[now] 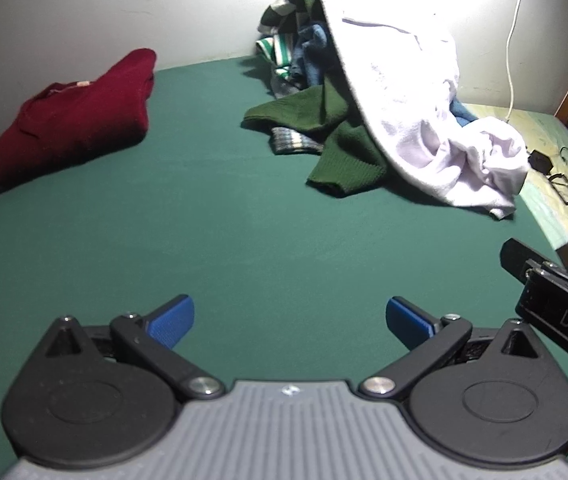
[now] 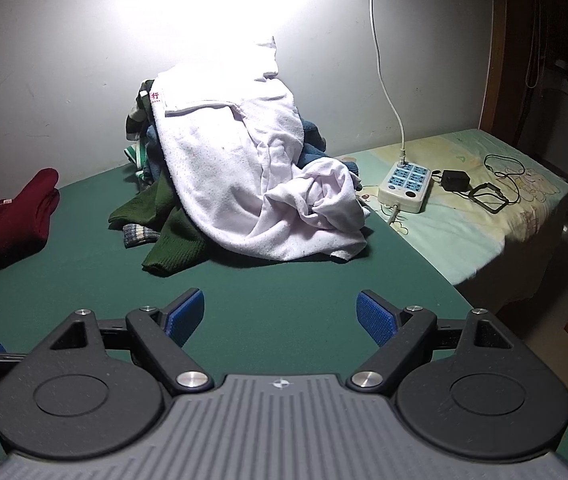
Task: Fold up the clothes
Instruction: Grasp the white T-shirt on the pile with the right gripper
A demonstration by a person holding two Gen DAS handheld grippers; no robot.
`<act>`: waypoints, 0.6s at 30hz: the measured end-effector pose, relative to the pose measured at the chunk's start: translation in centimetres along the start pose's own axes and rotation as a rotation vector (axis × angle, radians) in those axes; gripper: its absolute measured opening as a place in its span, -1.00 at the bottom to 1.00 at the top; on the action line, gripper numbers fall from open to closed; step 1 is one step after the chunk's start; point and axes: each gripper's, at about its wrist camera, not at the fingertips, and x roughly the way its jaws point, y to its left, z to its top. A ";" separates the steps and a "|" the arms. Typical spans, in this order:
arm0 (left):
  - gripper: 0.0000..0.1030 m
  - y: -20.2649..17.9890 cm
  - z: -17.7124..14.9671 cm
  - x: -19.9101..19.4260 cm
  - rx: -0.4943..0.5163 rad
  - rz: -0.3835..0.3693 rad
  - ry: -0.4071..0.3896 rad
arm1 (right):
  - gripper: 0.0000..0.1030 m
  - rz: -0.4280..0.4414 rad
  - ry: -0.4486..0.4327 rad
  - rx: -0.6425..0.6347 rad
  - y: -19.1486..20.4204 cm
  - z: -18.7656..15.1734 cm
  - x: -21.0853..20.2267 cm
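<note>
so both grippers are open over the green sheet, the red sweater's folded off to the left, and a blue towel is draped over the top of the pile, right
Not quite: the towel draped over the pile is white, not blue, as the right wrist view shows. The rest holds: the left gripper and right gripper are both open over the green sheet, and the red sweater lies folded to the left.

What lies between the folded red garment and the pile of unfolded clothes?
Only bare green cover separates the red garment from the pile; the left wrist view shows it best.
</note>
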 end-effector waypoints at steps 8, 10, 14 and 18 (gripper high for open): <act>0.98 -0.9 5.1 0.9 -0.024 0.042 -0.100 | 0.66 0.032 -0.005 -0.119 -0.3 2.9 3.0; 0.98 -1.3 6.8 1.2 0.011 0.089 -0.137 | 0.66 0.048 -0.008 -0.141 -0.4 3.7 3.9; 0.98 -1.9 9.8 3.0 0.080 0.114 -0.112 | 0.66 0.076 -0.010 -0.160 -0.6 5.5 5.7; 0.98 -1.7 12.9 4.8 0.127 0.114 -0.086 | 0.66 0.107 0.005 -0.178 -1.0 9.0 7.9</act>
